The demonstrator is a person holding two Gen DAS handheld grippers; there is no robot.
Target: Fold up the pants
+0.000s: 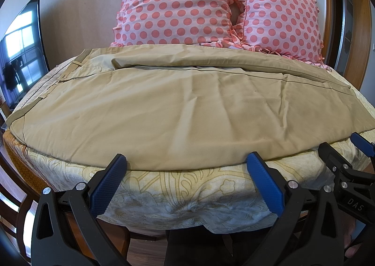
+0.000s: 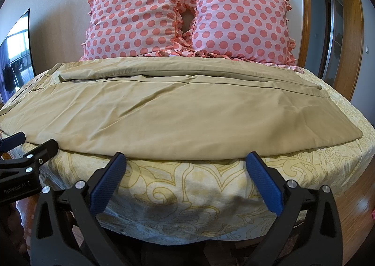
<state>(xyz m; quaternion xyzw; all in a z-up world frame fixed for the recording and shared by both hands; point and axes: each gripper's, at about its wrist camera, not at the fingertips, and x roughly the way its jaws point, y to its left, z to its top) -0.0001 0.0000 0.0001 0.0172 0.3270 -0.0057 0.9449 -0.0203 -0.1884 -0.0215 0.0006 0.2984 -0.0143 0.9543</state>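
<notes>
Khaki pants [image 1: 178, 106] lie flat on the bed [image 1: 178, 186], long axis running crosswise ahead of both claws, waistband off to the left. Left claw [image 1: 187, 162] and right claw [image 2: 186, 160] both gape wide, empty, just short of the near edge, about equally close, probably for a lengthwise fold.
</notes>
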